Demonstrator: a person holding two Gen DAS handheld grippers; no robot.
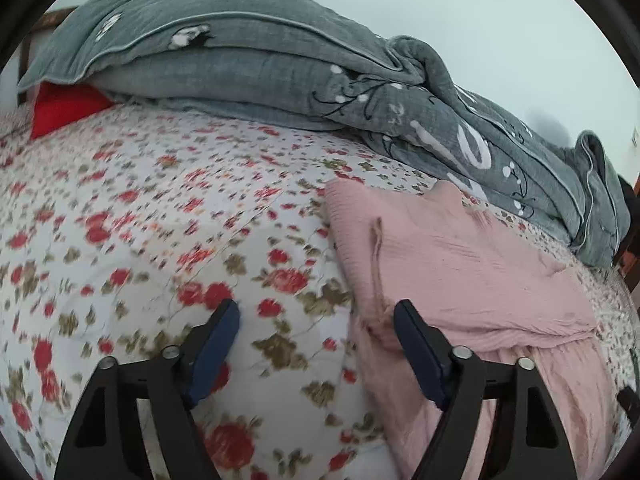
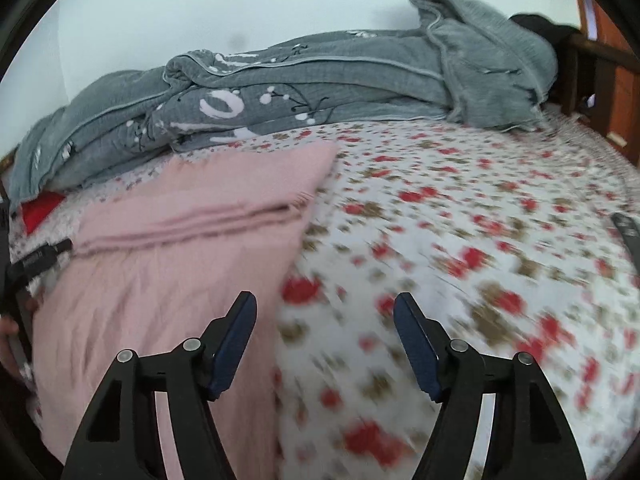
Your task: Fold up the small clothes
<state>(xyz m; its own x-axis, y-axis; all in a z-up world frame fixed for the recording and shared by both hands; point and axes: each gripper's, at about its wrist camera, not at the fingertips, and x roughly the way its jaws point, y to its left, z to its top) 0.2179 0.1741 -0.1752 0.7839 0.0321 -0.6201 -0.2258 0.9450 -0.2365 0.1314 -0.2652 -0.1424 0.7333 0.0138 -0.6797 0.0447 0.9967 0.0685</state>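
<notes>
**Both grippers spread wide at the edges of the folded pink garment**

A pale pink, crinkle-textured cloth garment [image 1: 472, 272] lies folded on a white bedsheet printed with red flowers and olive leaves [image 1: 168, 208]. In the left wrist view the garment fills the lower right; a layered fold edge runs across it and a thin pink strap trails down its left part.

The left gripper [image 1: 316, 312], black-framed with dark blue pads, has its fingers spread wide and grips nothing. Its right finger [image 1: 416, 344] stands over the garment's left border, near the lower end of the strap, while its left finger [image 1: 218, 344] stands over bare sheet, well clear of the cloth. The garment's left edge runs up between the two fingers, closer to the right one. Whether the right finger touches the cloth cannot be told.

In the right wrist view the same garment [image 2: 188, 240] occupies the lower left, with stacked fold layers crossing its middle. The right gripper [image 2: 325, 304] is likewise spread wide and empty. Its left finger [image 2: 234, 340] is over the garment's right border; its right finger [image 2: 416, 340] is over the flowered sheet [image 2: 460, 208]. The cloth's right edge falls between the fingers, just beside the left one.

A rumpled grey quilt with white and black floral print [image 1: 280, 72] is heaped along the far side of the bed against a pale wall. A red cushion [image 1: 64, 108] pokes out from under its left end. The sheet is motion-blurred in both views.
</notes>
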